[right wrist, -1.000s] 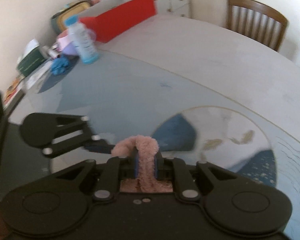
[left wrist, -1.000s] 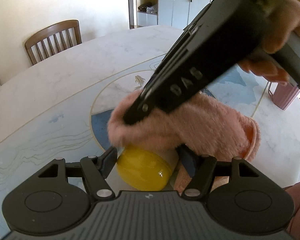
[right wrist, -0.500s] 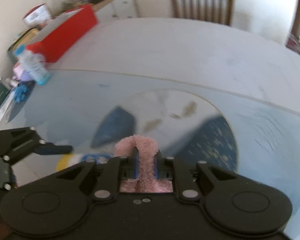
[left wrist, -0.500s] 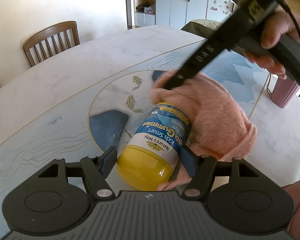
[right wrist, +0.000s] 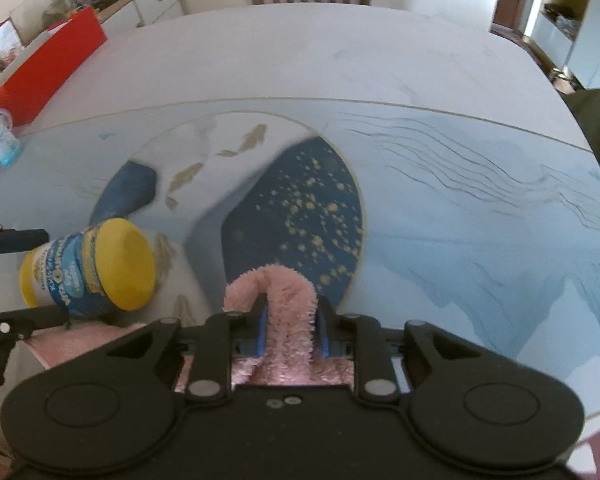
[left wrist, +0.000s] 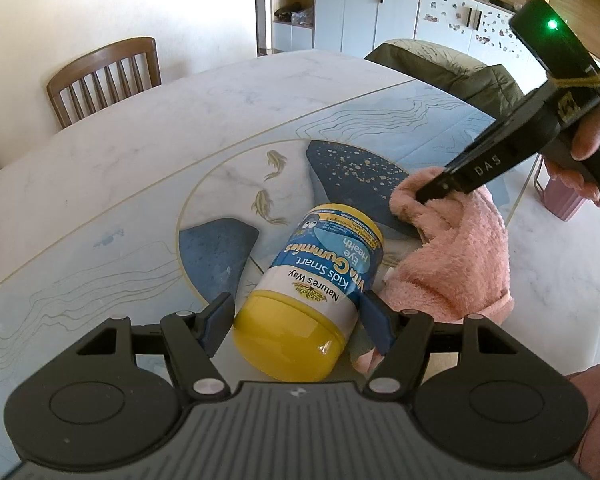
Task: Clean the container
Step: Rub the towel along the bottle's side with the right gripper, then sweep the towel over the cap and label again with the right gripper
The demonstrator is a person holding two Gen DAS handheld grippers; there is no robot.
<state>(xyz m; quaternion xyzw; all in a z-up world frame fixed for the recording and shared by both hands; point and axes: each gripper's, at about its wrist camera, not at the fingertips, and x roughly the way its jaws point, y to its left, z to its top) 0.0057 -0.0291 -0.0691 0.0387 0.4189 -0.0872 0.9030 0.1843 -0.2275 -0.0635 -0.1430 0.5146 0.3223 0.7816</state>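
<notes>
Left wrist view: left tool [left wrist: 296,322] clamped on the yellow-lidded container [left wrist: 318,286], tilted over the table [left wrist: 140,152]; pink cloth [left wrist: 456,256] heaped just beside it, right tool [left wrist: 432,192] at its top fold.

Right wrist view: right tool [right wrist: 290,326] just been opening, jaws slack around a cloth [right wrist: 288,304] fold; container [right wrist: 88,268] off to the left. Risk: cloth dropping free before wiping is finished, through that loosened grip; container likely slipping if twisted.

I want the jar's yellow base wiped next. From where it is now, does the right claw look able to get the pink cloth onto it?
Probably yes: the base of the jar faces the right claw, nothing between them, cloth still in its jaws.
</notes>
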